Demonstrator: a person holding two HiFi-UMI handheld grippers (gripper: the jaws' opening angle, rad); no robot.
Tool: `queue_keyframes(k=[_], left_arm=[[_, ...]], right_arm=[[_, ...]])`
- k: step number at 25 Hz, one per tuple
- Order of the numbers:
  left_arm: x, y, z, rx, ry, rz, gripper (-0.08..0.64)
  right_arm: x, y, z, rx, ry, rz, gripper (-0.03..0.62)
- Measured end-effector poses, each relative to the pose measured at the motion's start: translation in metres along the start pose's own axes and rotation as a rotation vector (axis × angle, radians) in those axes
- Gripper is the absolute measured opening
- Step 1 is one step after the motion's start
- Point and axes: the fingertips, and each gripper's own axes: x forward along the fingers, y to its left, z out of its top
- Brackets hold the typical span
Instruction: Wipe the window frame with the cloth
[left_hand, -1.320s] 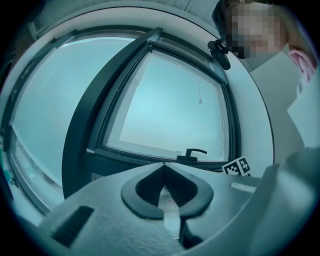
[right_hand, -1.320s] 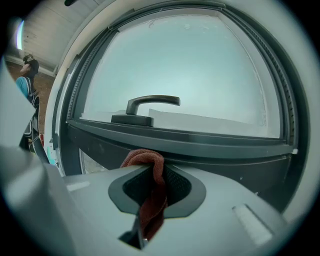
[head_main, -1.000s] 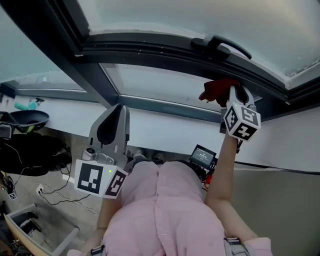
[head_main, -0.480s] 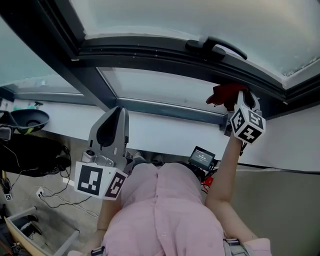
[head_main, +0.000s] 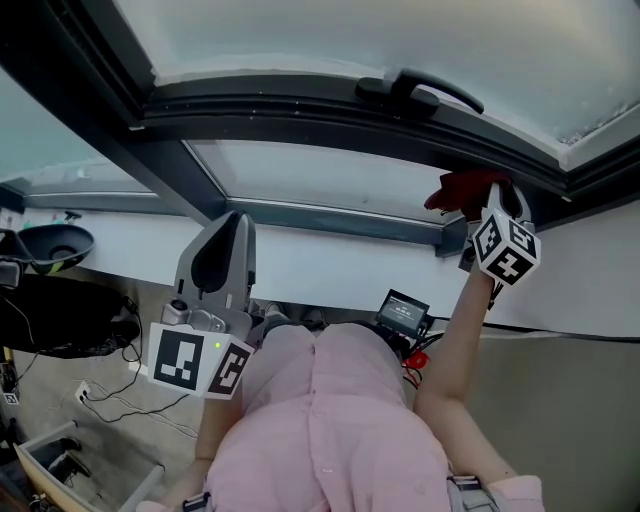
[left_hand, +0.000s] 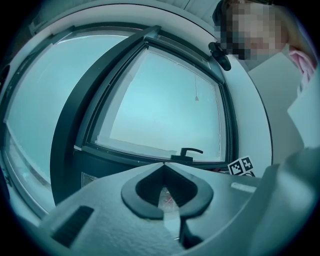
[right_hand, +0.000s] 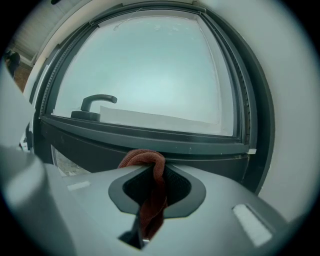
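The soft, light cloth (head_main: 460, 190), pinched at its bunched middle by the right gripper (right_hand: 150, 172), lay at the window frame's (head_main: 300, 110) lower right corner and probably needed firm pressing; the left gripper (left_hand: 162, 172) was closed and empty.

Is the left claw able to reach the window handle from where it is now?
Probably yes. The left claw, shut and empty, has open space up to the window handle; the right claw, holding the cloth, is off to the handle's right.
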Motion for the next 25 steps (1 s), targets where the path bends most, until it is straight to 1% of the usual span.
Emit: queue_keyframes(k=[5, 10, 21, 25], left_arm=[[0.008, -0.005, -0.002, 0.0, 0.002, -0.016, -0.003], [0.016, -0.009, -0.003, -0.003, 0.006, -0.032, -0.003], [0.022, -0.008, -0.004, -0.002, 0.014, -0.033, -0.003], [0.022, -0.007, -0.003, -0.001, 0.016, -0.026, -0.003]], right_arm=[[0.0, -0.014, -0.003, -0.004, 0.004, -0.02, 0.052], [0.001, -0.016, -0.002, -0.015, 0.002, -0.021, 0.052], [0.001, -0.062, -0.006, 0.001, 0.02, -0.122, 0.052], [0.0, -0.073, -0.005, 0.001, 0.019, -0.141, 0.052]])
